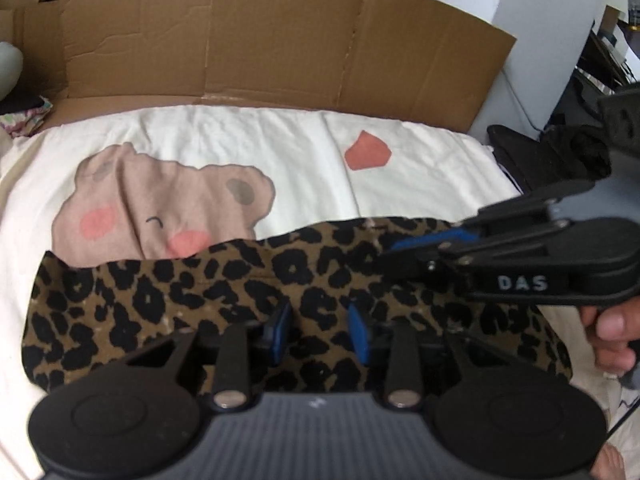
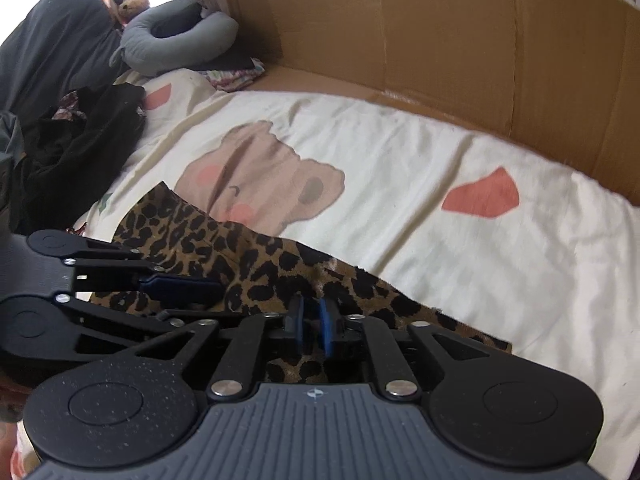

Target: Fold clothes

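Note:
A leopard-print garment (image 1: 180, 300) lies flat on a cream bedsheet (image 1: 280, 140) with a bear print; it also shows in the right wrist view (image 2: 256, 264). My left gripper (image 1: 320, 330) hovers low over the garment's near part, its blue pads apart with cloth showing between them. My right gripper (image 2: 311, 326) is over the garment's right part, its pads a narrow gap apart, nothing clearly pinched. The right gripper shows from the side in the left wrist view (image 1: 404, 252), and the left one in the right wrist view (image 2: 192, 288).
A flattened cardboard box (image 1: 260, 40) stands along the far side of the bed. A pile of dark clothes (image 2: 76, 144), a grey neck pillow (image 2: 176, 36) and a dark pillow (image 2: 48, 40) lie at the bed's left end. A white wall block (image 1: 540, 40) is at the right.

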A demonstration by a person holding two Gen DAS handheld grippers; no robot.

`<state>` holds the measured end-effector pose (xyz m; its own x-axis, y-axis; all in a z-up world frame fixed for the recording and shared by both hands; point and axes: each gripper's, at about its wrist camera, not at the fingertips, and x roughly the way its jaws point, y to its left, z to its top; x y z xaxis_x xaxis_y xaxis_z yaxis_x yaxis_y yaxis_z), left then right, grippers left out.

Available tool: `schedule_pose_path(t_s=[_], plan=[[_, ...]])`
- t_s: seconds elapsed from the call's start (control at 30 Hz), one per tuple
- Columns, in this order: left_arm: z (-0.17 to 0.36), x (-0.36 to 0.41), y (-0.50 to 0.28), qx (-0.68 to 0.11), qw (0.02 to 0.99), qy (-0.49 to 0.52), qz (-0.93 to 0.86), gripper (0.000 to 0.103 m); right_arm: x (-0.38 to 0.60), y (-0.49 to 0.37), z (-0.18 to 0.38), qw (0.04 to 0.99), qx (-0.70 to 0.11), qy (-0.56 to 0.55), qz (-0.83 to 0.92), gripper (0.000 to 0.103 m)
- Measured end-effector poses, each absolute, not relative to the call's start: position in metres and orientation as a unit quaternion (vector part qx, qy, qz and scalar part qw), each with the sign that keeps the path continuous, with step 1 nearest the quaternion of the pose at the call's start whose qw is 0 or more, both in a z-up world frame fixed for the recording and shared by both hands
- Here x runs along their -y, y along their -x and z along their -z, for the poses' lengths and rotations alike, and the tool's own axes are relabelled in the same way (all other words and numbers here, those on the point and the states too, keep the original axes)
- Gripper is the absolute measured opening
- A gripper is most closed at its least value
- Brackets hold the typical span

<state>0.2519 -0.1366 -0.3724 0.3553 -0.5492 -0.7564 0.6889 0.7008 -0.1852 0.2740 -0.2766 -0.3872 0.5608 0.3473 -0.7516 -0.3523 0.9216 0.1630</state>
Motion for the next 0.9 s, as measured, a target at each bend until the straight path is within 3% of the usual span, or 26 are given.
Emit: schedule_pose_path(t_s=[0.07, 0.43, 0.5, 0.9], plan=[[0.372, 0.137, -0.253, -0.426, 0.818, -0.081, 0.378, 0.036, 0.274, -0.272, 0.385, 0.888, -0.413, 0.019, -0.201, 0.036], [0.374, 0.135, -0.257, -0.431, 0.812, -0.079, 0.386, 0.036, 0.269, -0.280, 0.401, 0.883, -0.419, 0.075, -0.198, 0.037], [0.374, 0.135, -0.258, -0.432, 0.810, -0.078, 0.389, 0.036, 0.275, -0.284, 0.403, 0.882, -0.425, 0.057, -0.196, 0.043], [0.372, 0.134, -0.264, -0.449, 0.802, -0.068, 0.388, 0.036, 0.279, -0.241, 0.372, 0.880, -0.423, 0.055, -0.208, 0.043]])
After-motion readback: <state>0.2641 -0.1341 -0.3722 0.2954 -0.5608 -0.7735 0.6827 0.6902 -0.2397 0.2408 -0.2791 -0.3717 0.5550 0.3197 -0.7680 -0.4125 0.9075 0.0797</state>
